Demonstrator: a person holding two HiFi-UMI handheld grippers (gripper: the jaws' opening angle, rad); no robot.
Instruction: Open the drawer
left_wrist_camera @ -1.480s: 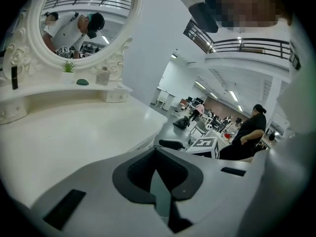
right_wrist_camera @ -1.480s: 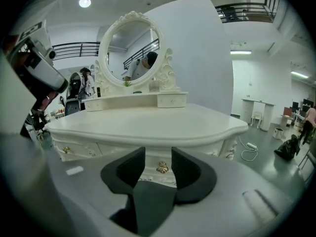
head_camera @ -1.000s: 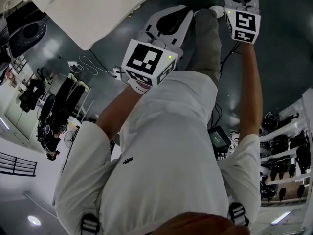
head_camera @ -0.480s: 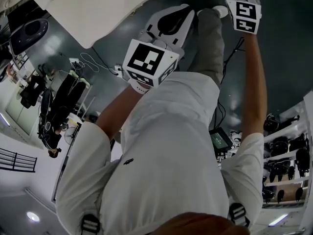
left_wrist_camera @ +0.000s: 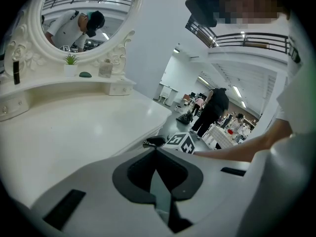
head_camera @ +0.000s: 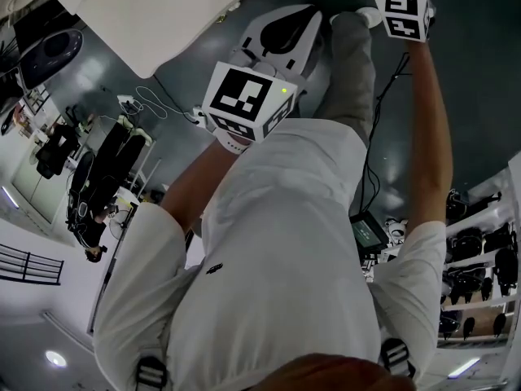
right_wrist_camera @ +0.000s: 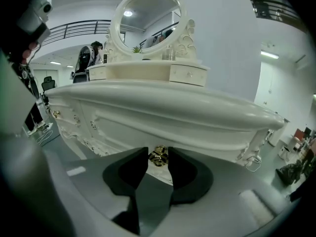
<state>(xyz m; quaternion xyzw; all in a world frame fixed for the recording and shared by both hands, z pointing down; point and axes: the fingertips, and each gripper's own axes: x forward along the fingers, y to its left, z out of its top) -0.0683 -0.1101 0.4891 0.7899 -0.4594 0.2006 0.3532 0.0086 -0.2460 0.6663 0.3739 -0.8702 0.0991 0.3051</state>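
The right gripper [right_wrist_camera: 158,151] sits low under the dresser's sticking-out top edge [right_wrist_camera: 197,113]. Its jaws are closing, and the drawer's gold handle [right_wrist_camera: 158,158] is right between the tips. The left gripper [left_wrist_camera: 157,150] has its jaws pressed together, out past the table top [left_wrist_camera: 74,137] in open air.

Dark glossy floor [head_camera: 480,72], white walls [right_wrist_camera: 222,43], balcony railing [right_wrist_camera: 74,28], stocked shelving [head_camera: 480,255], ceiling lights [right_wrist_camera: 270,55].
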